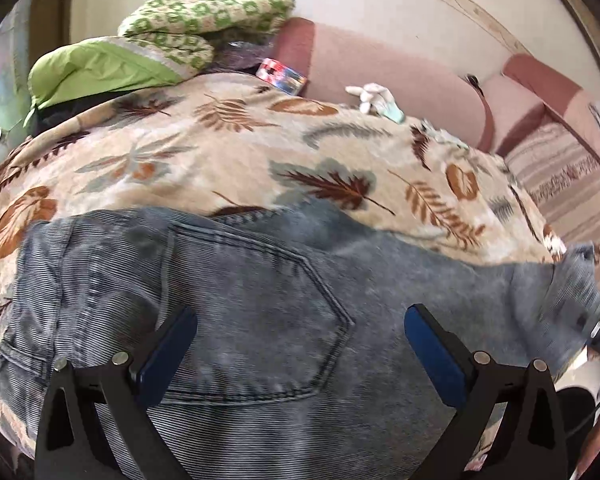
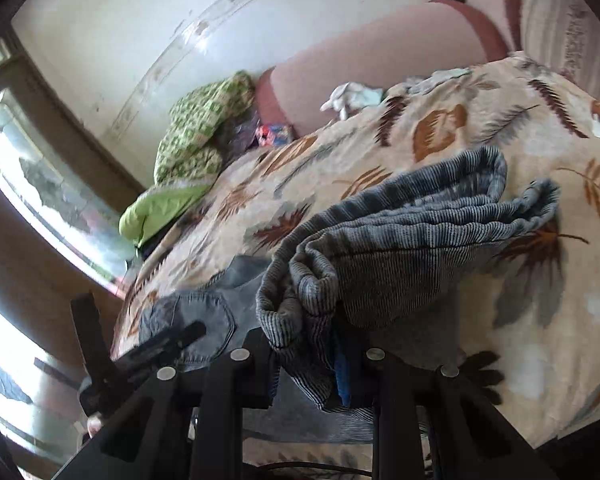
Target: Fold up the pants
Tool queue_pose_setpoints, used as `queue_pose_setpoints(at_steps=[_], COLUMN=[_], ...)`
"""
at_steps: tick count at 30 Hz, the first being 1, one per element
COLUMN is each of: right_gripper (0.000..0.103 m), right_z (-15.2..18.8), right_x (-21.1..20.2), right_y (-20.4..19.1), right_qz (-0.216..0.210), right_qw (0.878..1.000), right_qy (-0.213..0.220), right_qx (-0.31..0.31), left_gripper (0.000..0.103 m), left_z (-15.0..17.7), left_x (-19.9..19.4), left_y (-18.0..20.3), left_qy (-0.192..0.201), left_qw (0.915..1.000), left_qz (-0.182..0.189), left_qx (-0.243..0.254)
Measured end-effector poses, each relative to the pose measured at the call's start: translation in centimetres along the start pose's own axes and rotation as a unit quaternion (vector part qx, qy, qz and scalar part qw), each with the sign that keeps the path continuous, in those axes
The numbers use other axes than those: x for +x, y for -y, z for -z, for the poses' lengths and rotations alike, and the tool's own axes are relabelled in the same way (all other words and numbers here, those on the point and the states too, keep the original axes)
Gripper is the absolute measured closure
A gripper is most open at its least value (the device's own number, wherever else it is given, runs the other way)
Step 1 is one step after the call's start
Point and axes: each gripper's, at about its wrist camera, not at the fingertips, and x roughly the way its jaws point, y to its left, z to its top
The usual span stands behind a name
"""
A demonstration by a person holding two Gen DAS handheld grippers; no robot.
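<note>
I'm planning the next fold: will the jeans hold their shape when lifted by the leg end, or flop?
Probably flop: the bunch in the right gripper curls and sags in soft rolls. The jeans look thick and ribbed, so likely heavyish, dragging on the leaf-print blanket. The left gripper hovers open above the back pocket.

Daylight from the blown-out window [image 2: 40, 184] at left. Soft shadows. Strong fisheye bending, dark corners. Motion blur on the faded blue corduroy pants [image 1: 580, 300] at right.

A leaf-print blanket [image 1: 228, 152] covers the sofa [image 1: 388, 76]; green patterned bedding [image 1: 204, 12] is heaped at its far-left corner, a white glove [image 1: 374, 96] against the backrest.
</note>
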Motion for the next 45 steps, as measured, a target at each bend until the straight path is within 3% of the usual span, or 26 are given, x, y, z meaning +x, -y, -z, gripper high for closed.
queue_pose_setpoints(at_steps=[3, 7, 10, 12, 13, 14, 16, 18, 20, 25, 30, 32, 33, 34, 36, 38, 41, 45], right_gripper=[0.076, 0.073, 0.067, 0.06, 0.047, 0.039, 0.038, 0.038, 0.038, 0.039, 0.043, 0.043, 0.042, 0.042, 0.042, 0.042, 0.041, 0.041], right_z=[1.7, 4.2, 5.3, 5.5, 5.5, 5.6, 5.5, 5.3, 4.1, -0.9, -4.8, -5.8, -5.8, -5.5, -4.9, -5.4, -5.6, -4.8], right_x=[3.9, 8.7, 9.2, 8.6, 8.1, 7.5, 6.4, 5.5, 4.2, 3.2, 6.1, 8.0, 9.4, 11.0, 12.8, 12.2, 10.5, 8.1], right_y=[-2.2, -3.8, -4.8, -5.4, -5.5, -5.4, -5.3, -4.6, -3.1, 2.7, 7.0, 8.3, 9.0, 9.8, 11.7, 11.9, 11.1, 10.6], right_qz=[0.006, 0.025, 0.039, 0.025, 0.007, -0.018, -0.07, -0.121, -0.135, -0.088, -0.096, -0.108, -0.109, -0.1, -0.124, -0.134, -0.142, -0.191], right_qw=[0.997, 0.985, 0.978, 0.975, 0.975, 0.976, 0.973, 0.969, 0.976, 0.994, 0.992, 0.988, 0.985, 0.983, 0.974, 0.97, 0.975, 0.966], right_qy=[-0.067, -0.153, -0.157, -0.153, -0.15, -0.146, -0.148, -0.155, -0.123, -0.056, -0.057, -0.06, -0.071, -0.087, -0.097, -0.096, -0.078, -0.083], right_qx=[-0.038, -0.082, -0.129, -0.156, -0.162, -0.163, -0.161, -0.148, -0.12, -0.022, 0.06, 0.092, 0.11, 0.129, 0.163, 0.179, 0.153, 0.155], left_gripper=[0.0, 0.0, 0.0, 0.0, 0.0, 0.0, 0.0, 0.0, 0.0, 0.0, 0.0, 0.0, 0.0, 0.0, 0.0, 0.0, 0.0, 0.0], left_z=[-0.6, -0.8, -0.8, -0.6, -0.6, -0.6, -0.5, -0.4, -0.2, 1.4, 3.9, 4.8, 5.3, 5.8, 5.5, 5.1, 4.5, 2.2], left_x=[-0.3, -0.4, -0.3, -0.3, -0.3, -0.3, -0.4, -0.6, -0.7, -0.5, 0.3, 1.7, 3.1, 4.3, 4.0, 3.8, 3.3, 2.3], left_y=[-1.6, -2.9, -3.0, -2.7, -2.4, -2.2, -1.8, -1.4, -0.7, 3.3, 7.8, 8.8, 9.1, 9.1, 8.8, 8.7, 8.0, 6.9], left_qy=[0.009, 0.01, 0.01, 0.012, 0.013, 0.014, 0.019, 0.026, 0.031, 0.036, 0.042, 0.013, -0.024, -0.052, -0.042, -0.043, -0.026, 0.004], left_qw=[0.9995, 0.9986, 0.9988, 0.9991, 0.9993, 0.9995, 0.9995, 0.9994, 0.9995, 0.9964, 0.9829, 0.9774, 0.9738, 0.9721, 0.977, 0.9753, 0.979, 0.9867], left_qz=[-0.006, -0.009, -0.012, -0.014, -0.015, -0.016, -0.02, -0.019, -0.008, 0.027, 0.011, -0.005, -0.009, -0.01, 0.003, 0.011, 0.013, 0.012], left_qx=[-0.028, -0.052, -0.047, -0.037, -0.031, -0.025, -0.016, -0.008, 0.004, 0.072, 0.179, 0.211, 0.226, 0.229, 0.209, 0.216, 0.202, 0.162])
